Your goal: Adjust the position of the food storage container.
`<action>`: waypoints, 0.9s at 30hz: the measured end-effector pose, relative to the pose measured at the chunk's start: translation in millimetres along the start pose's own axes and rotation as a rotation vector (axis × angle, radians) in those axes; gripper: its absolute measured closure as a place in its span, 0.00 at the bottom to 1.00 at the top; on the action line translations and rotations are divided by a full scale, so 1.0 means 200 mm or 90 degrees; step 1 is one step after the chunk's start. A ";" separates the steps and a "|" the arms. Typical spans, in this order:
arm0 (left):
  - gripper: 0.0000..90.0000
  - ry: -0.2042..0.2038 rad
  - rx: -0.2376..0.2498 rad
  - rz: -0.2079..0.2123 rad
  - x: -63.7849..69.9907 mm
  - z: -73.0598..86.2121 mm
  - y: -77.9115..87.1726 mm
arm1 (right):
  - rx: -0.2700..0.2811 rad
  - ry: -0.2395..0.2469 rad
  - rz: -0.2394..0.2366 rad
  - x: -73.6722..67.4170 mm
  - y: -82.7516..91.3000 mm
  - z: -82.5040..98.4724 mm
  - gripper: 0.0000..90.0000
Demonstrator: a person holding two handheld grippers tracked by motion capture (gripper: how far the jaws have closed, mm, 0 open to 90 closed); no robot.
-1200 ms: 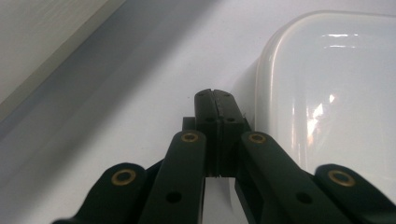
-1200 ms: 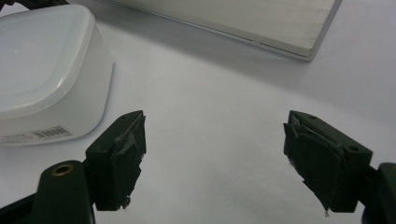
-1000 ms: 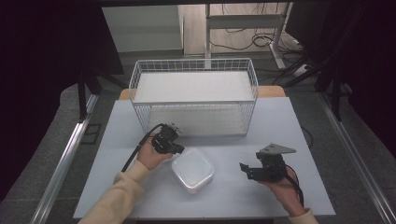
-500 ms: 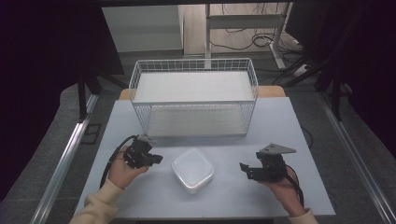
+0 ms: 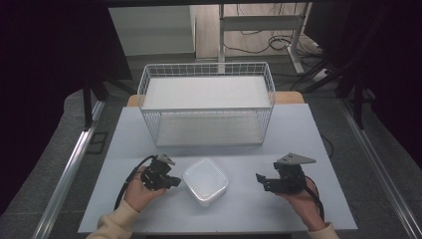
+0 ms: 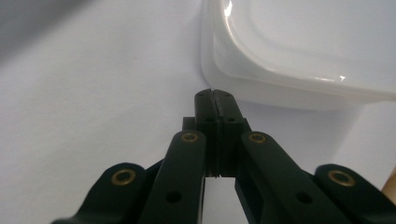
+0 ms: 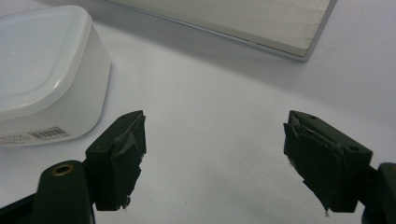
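A white square lidded container [image 5: 206, 181] sits on the pale table near its front edge. My left gripper [image 5: 174, 182] lies just left of it, tips almost at its side. In the left gripper view that gripper [image 6: 215, 99] is shut with nothing between its jaws, and the container [image 6: 299, 46] is close ahead, upper right. To the right of the container, a hand's width away, my right gripper [image 5: 260, 180] points toward it. In the right gripper view this gripper [image 7: 215, 140] is wide open and empty, with the container [image 7: 44, 70] at the upper left.
A white wire basket [image 5: 206, 107] with a flat pale base stands at the back middle of the table [image 5: 298, 129]. Its base edge [image 7: 261, 28] crosses the top of the right gripper view. A person's hands hold both grippers at the front edge.
My left gripper swung out to the left away from the container, then came back right and now rests beside its left side. The right gripper has stayed put.
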State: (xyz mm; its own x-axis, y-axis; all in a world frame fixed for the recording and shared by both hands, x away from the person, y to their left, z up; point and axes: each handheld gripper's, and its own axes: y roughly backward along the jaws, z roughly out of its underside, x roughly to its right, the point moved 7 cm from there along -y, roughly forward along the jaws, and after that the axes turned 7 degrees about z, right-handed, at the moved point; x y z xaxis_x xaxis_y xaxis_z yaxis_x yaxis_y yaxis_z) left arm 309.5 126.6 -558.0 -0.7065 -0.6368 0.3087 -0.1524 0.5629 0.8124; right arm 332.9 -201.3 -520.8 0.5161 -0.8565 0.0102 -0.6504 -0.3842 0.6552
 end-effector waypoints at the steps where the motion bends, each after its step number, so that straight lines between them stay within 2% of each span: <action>1: 1.00 0.001 0.000 0.001 0.00 -0.01 -0.01 | 0.001 0.000 0.000 0.00 0.00 0.00 0.23; 4: 1.00 0.001 -0.003 -0.007 -0.01 -0.03 -0.03 | 0.002 0.001 0.000 0.00 0.00 0.00 0.23; 11: 1.00 0.013 0.001 -0.001 -0.01 -0.08 -0.05 | -0.001 0.000 0.000 0.00 0.00 0.00 0.23; 13: 1.00 0.006 -0.002 0.003 -0.02 -0.09 -0.06 | -0.002 -0.001 0.000 0.00 0.00 0.00 0.23; 18: 1.00 0.018 0.004 0.007 -0.01 -0.14 -0.09 | 0.000 0.000 -0.001 0.00 0.00 0.00 0.23; 20: 1.00 0.012 0.003 0.010 -0.01 -0.16 -0.10 | -0.001 -0.001 -0.001 0.00 0.00 0.00 0.23; 24: 1.00 0.017 0.010 0.018 0.01 -0.21 -0.14 | -0.002 0.000 -0.002 0.00 -0.01 0.01 0.23; 27: 1.00 0.006 0.004 0.020 0.02 -0.24 -0.16 | 0.001 -0.001 -0.002 0.00 0.00 0.00 0.23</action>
State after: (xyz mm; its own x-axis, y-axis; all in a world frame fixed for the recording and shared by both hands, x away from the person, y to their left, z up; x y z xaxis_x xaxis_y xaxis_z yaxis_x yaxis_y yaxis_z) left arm 345.3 81.5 -558.8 -0.7043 -0.6238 0.3388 -0.1350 0.5863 0.7988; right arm 333.2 -201.7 -521.2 0.5172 -0.8558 0.0063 -0.6492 -0.3876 0.6545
